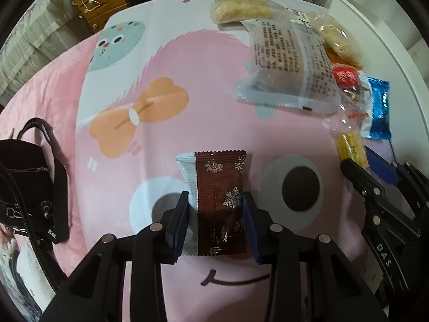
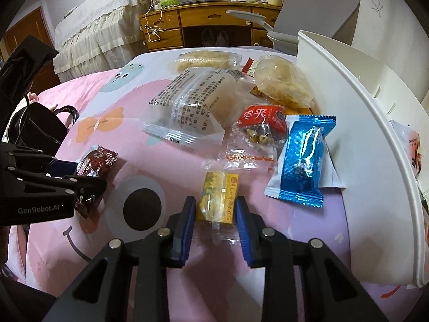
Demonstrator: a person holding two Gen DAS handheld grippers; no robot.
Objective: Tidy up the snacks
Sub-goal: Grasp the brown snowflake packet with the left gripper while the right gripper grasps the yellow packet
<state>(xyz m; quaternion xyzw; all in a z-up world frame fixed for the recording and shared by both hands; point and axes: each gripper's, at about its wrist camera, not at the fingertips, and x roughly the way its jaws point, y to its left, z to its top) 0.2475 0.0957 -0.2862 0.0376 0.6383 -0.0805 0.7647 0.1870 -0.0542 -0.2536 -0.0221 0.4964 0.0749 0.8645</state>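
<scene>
A brown foil snack packet with snowflakes (image 1: 219, 177) lies on the pink cartoon bedspread (image 1: 161, 139). My left gripper (image 1: 215, 201) points down at it, its blue pads pressed against both long sides. In the right wrist view that same gripper (image 2: 85, 174) sits at the left with the brown packet (image 2: 93, 161) pinched in it. My right gripper (image 2: 215, 201) is closed on a small yellow snack (image 2: 217, 196) in a clear wrapper, one pad against each side. The left wrist view shows the right gripper (image 1: 362, 161) at the yellow snack (image 1: 350, 145).
A pile of snacks lies beyond: a blue foil packet (image 2: 305, 155), a red packet (image 2: 265, 118), a large clear printed packet (image 2: 187, 107) and pale biscuits (image 2: 281, 86). A white divided bin (image 2: 362, 107) stands on the right. A black handbag (image 1: 26, 182) rests at the left.
</scene>
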